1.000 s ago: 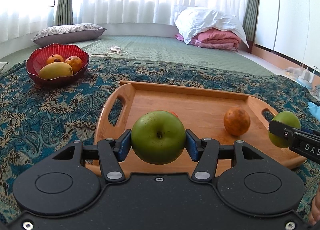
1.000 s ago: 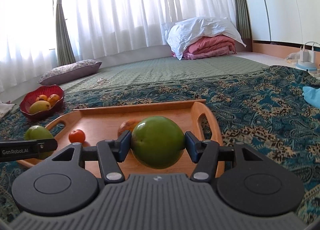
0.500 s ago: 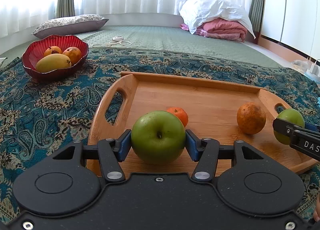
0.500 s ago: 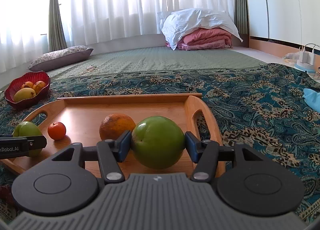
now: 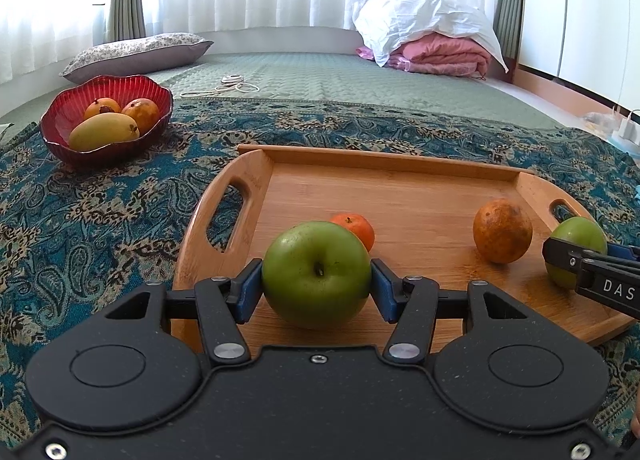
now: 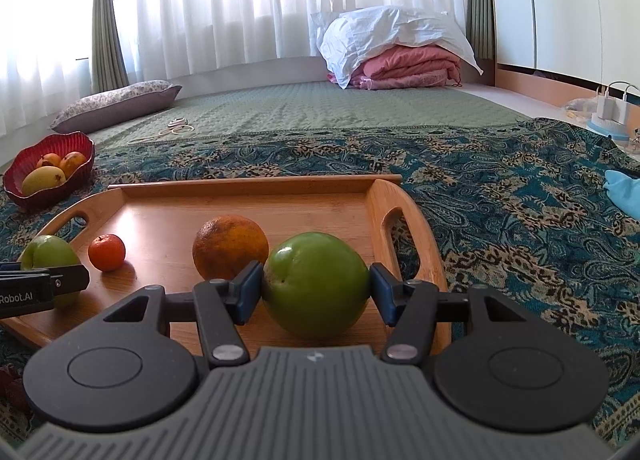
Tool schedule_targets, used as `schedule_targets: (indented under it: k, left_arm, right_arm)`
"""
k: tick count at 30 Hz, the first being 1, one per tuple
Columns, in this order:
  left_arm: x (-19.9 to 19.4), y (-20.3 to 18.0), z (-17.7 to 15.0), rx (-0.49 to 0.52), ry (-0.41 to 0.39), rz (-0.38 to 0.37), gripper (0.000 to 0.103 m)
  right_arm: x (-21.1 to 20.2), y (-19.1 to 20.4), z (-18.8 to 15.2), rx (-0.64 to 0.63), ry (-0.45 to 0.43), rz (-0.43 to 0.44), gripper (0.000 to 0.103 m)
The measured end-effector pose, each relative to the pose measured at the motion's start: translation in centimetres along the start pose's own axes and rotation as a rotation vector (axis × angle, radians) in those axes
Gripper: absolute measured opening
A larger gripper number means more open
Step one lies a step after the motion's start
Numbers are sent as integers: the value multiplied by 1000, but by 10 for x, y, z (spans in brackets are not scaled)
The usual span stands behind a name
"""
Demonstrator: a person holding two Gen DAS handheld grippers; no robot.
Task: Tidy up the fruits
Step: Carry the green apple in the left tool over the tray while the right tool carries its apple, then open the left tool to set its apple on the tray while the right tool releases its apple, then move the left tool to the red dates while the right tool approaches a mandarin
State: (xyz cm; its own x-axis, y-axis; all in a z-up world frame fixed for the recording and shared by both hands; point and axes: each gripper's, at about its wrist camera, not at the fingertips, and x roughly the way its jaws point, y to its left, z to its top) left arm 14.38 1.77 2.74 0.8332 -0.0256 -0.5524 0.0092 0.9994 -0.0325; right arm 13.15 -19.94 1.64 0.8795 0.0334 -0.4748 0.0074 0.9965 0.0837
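Observation:
My left gripper (image 5: 317, 290) is shut on a green apple (image 5: 316, 274), low over the front left of the wooden tray (image 5: 400, 163). My right gripper (image 6: 316, 292) is shut on a second green apple (image 6: 316, 288), low over the tray's front right (image 6: 256, 183). A small tangerine (image 5: 354, 227) and a larger orange (image 5: 502, 230) lie on the tray. Each gripper shows in the other view: the right one with its apple (image 5: 578, 248), the left one with its apple (image 6: 50, 254).
A red bowl (image 5: 80, 147) with a mango and two round fruits stands at the back left on the patterned blue cloth (image 5: 80, 227). A pillow (image 5: 136, 53), a cable and folded bedding (image 5: 436, 55) lie farther back. A blue object (image 6: 624, 189) lies at the right.
Both grippers have come down toward the tray with their apples held. The tangerine, hidden behind the left apple a second ago, now shows.

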Motion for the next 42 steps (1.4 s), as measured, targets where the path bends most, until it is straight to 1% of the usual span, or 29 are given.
schedule_targets:
  k: [3, 4, 5, 6, 7, 8, 10, 13, 15, 18, 23, 30, 34, 42]
  left_arm:
    - [-1, 0, -1, -3, 2, 0, 54]
    - [-2, 0, -1, 0, -3, 3, 54]
    - [-4, 0, -1, 7, -14, 6, 56]
    - [-6, -1, -1, 14, -23, 10, 62]
    - [-7, -1, -1, 20, -30, 12, 66]
    - [-9, 0, -1, 22, -35, 13, 71]
    - [-11, 1, 0, 20, -36, 10, 72]
    - [-16, 3, -1, 12, -35, 1, 78]
    - [-20, 3, -1, 14, -41, -4, 83]
    - [-27, 4, -2, 23, -49, -13, 87]
    - [-39, 6, -5, 30, -59, -29, 92]
    - [-62, 8, -13, 35, -96, -53, 99]
    - [-74, 9, -20, 38, -111, -65, 100]
    - [-90, 11, -39, 44, -107, -80, 101]
  right_arm:
    - [-1, 1, 0, -4, 3, -5, 62]
    - [-1, 2, 1, -5, 4, -6, 64]
    - [-2, 2, 1, -7, -3, -8, 64]
    - [-4, 3, 1, -11, -10, -10, 65]
    - [-5, 4, 2, -18, -14, -12, 66]
    - [-6, 5, 2, -26, -14, -13, 71]
    - [-9, 7, 2, -40, -16, -14, 73]
    - [-12, 10, 0, -62, -18, -15, 75]
    - [-15, 11, -2, -70, -20, -19, 79]
    - [-20, 11, -3, -66, -20, -15, 82]
    - [-30, 10, -4, -49, -35, -11, 87]
    - [-48, 7, -8, -15, -49, 44, 91]
    - [-58, 9, -14, -27, -57, 71, 92]
    - [-80, 17, -32, -73, -74, 130, 95]
